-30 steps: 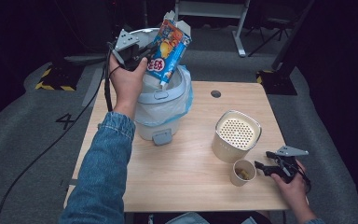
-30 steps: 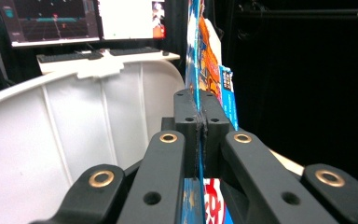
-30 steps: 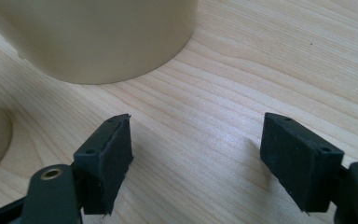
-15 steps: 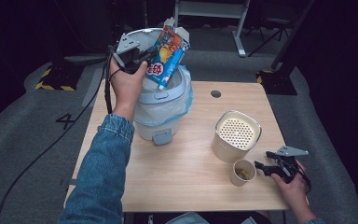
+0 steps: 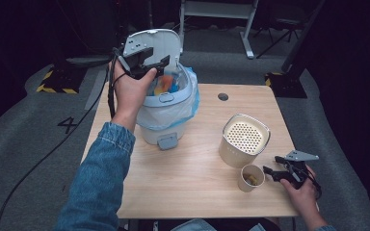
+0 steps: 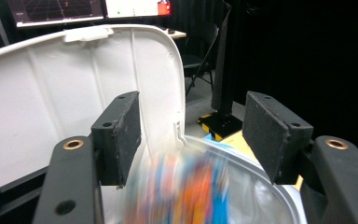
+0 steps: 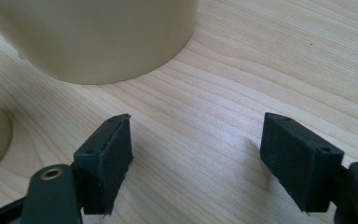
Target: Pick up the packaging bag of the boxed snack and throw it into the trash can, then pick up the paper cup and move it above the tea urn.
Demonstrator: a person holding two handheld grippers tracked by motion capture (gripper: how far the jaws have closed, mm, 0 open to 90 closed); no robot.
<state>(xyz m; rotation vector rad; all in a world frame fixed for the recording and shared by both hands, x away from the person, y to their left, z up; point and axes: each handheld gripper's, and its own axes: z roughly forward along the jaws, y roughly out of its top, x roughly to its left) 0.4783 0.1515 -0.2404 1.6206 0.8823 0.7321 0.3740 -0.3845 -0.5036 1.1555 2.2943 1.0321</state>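
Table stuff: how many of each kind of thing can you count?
Bins: 1, white bin with its lid up
Snack packets: 1, packet inside the bin
Canisters: 1, cream canister
Cups: 1, paper cup
Claws: 2, left claw, right claw
Total: 6
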